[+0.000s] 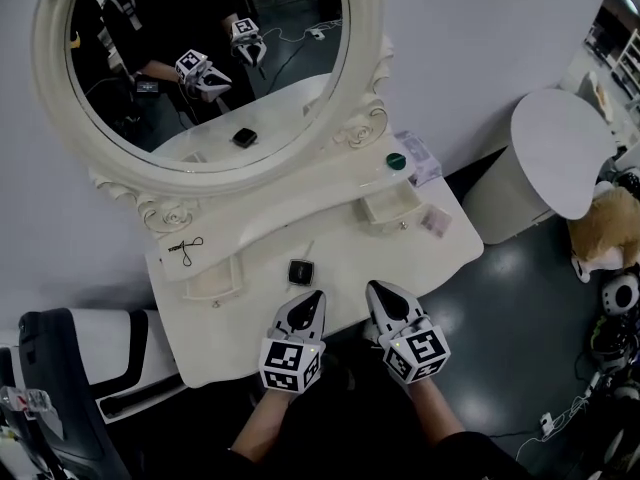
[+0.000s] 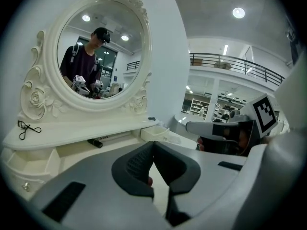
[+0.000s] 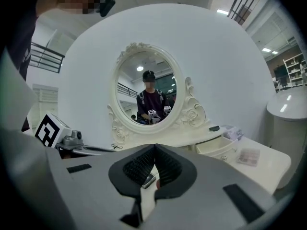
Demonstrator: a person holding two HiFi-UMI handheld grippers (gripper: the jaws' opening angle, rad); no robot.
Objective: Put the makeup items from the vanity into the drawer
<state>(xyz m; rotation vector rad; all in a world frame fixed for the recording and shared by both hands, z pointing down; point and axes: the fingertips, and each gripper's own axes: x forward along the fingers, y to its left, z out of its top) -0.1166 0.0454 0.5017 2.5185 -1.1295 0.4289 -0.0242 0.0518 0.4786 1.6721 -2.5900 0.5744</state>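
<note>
A black square compact (image 1: pixel 300 271) lies on the white vanity top (image 1: pixel 240 338), with a thin dark pencil (image 1: pixel 306 251) just behind it. My left gripper (image 1: pixel 312 298) hovers close in front of the compact, shut and empty. My right gripper (image 1: pixel 378 290) is beside it to the right, also shut with nothing held. On the upper shelf are a green round item (image 1: pixel 396 161) and a black eyelash curler (image 1: pixel 185 248). The small right drawer (image 1: pixel 390 206) stands pulled out. In the right gripper view the compact (image 3: pixel 148 180) shows below the closed jaws.
The big oval mirror (image 1: pixel 205 68) rises behind the shelf. A clear box (image 1: pixel 418 158) and a pink packet (image 1: pixel 436 221) sit at the right end. A small left drawer (image 1: pixel 210 283) is under the shelf. A round white table (image 1: pixel 555 153) stands right, a chair (image 1: pixel 90 363) left.
</note>
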